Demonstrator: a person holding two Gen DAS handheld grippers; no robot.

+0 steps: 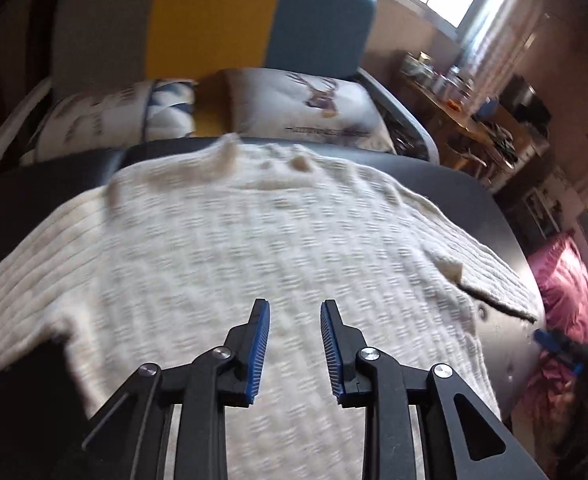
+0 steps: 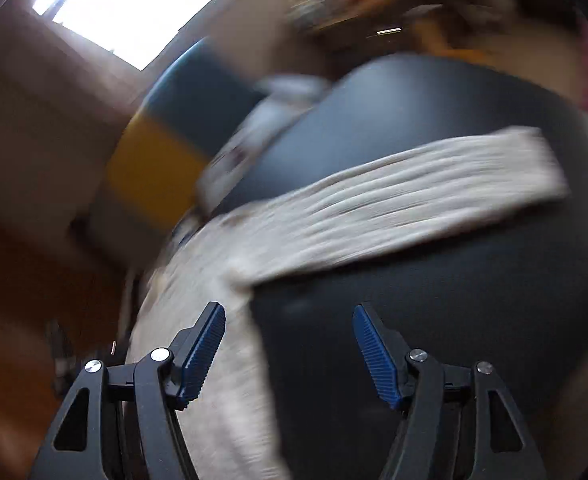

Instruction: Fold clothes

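A cream knitted sweater [image 1: 233,240] lies spread flat on a dark round table [image 1: 474,196]. My left gripper [image 1: 295,308] hovers over the sweater's near part, its jaws open and empty. In the blurred right wrist view, one sleeve [image 2: 414,196] stretches out across the dark table [image 2: 454,320]. My right gripper [image 2: 289,314] is open wide and empty, above the sweater's side edge [image 2: 229,360] where the sleeve joins the body.
A sofa with grey, yellow and blue back panels [image 1: 213,12] and printed cushions [image 1: 310,108] stands behind the table. A cluttered wooden desk [image 1: 474,120] is at the right, a pink cloth [image 1: 566,292] lies beside the table. My right gripper shows small in the left wrist view [image 1: 558,346].
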